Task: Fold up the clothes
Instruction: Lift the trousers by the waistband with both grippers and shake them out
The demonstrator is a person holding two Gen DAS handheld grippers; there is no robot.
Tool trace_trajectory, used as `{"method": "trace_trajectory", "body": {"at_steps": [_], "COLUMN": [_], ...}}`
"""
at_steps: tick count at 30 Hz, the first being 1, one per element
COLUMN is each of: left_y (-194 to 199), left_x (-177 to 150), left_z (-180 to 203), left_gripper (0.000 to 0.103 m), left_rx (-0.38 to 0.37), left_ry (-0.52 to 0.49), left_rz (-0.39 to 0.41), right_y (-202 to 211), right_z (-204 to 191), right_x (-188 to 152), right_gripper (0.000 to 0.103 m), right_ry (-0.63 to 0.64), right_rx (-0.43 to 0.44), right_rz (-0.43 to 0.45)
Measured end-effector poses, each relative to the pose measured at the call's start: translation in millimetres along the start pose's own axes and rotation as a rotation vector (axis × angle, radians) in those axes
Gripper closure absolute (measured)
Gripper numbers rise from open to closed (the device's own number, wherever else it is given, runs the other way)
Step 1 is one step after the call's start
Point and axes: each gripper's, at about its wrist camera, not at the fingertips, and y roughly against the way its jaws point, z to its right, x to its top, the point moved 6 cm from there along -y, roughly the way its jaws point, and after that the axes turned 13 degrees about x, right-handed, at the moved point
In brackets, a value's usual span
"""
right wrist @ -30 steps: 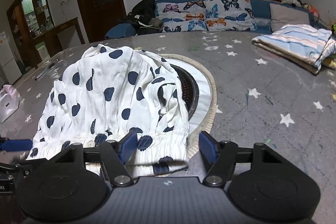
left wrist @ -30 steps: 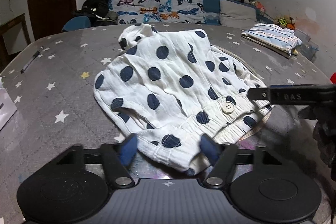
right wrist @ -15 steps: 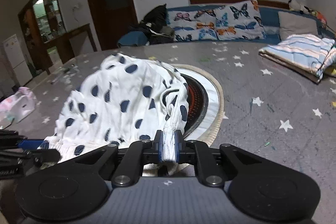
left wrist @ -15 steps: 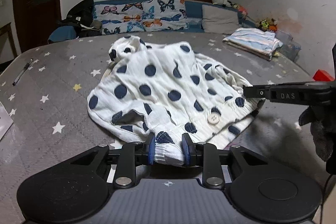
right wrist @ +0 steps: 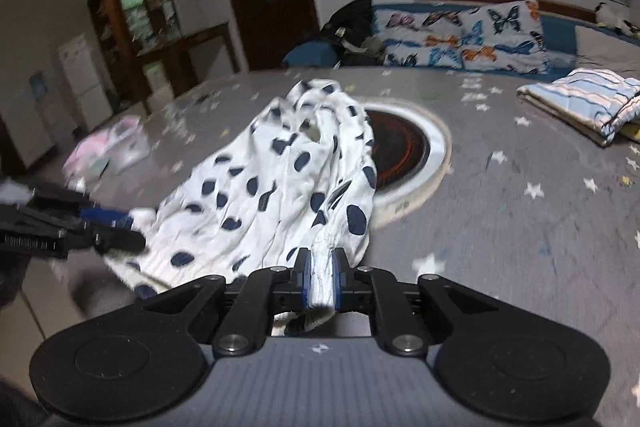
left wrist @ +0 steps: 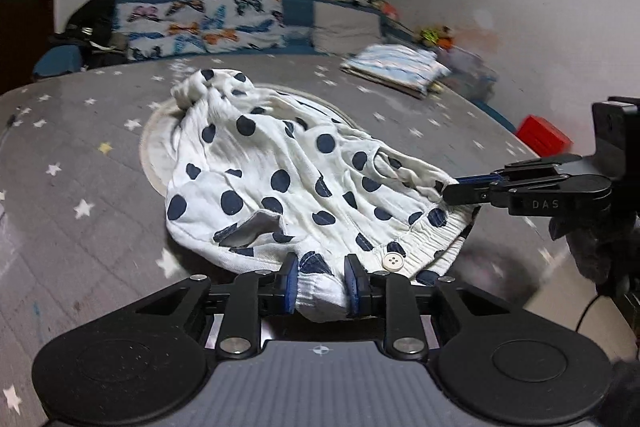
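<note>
A white garment with dark blue dots (left wrist: 280,179) lies stretched over the grey star-patterned table (left wrist: 80,155), its near elastic waistband lifted. My left gripper (left wrist: 320,285) is shut on a bunched piece of that waistband, beside a white button (left wrist: 394,260). In the right wrist view my right gripper (right wrist: 321,277) is shut on the other end of the waistband, and the polka-dot garment (right wrist: 260,183) trails away toward the table's middle. Each gripper shows in the other's view: the right one (left wrist: 452,189) at the right, the left one (right wrist: 124,227) at the left, both pinching cloth.
A round hotplate with a pale ring (right wrist: 416,147) sits in the table's middle, partly under the garment. A folded striped cloth (right wrist: 584,103) lies at the far right. A pink-white item (right wrist: 108,151) rests at the left. Butterfly cushions (left wrist: 204,23) line the bench behind. A red box (left wrist: 544,139) sits right.
Both grippers went from open around the waistband to shut on it. They then rose and pulled back, lifting and dragging the garment toward the near edge and uncovering more of the hotplate.
</note>
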Motion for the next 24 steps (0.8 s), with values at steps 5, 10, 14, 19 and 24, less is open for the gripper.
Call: {"method": "trace_trajectory", "body": {"at_steps": [5, 10, 14, 19, 24], "left_y": [2, 4, 14, 22, 9], "left_x": [-21, -25, -13, 2, 17], "left_z": [2, -4, -8, -12, -24], "left_gripper": [0.077, 0.073, 0.072, 0.068, 0.067], "left_rx": [-0.029, -0.051, -0.068, -0.093, -0.058], "left_ry": [-0.036, -0.041, -0.033, -0.009, 0.024], "left_rz": [-0.066, -0.087, -0.041, 0.018, 0.043], "right_y": [12, 19, 23, 21, -1], "right_z": [-18, -26, -24, -19, -6], "right_x": [-26, -36, -19, 15, 55], "right_gripper": [0.093, 0.086, 0.083, 0.078, 0.078], "right_ry": [0.02, 0.038, 0.054, 0.086, 0.125], "right_rx": [0.038, 0.078, 0.095, 0.093, 0.052], "right_rz": [-0.098, -0.159, -0.134, -0.075, -0.02]}}
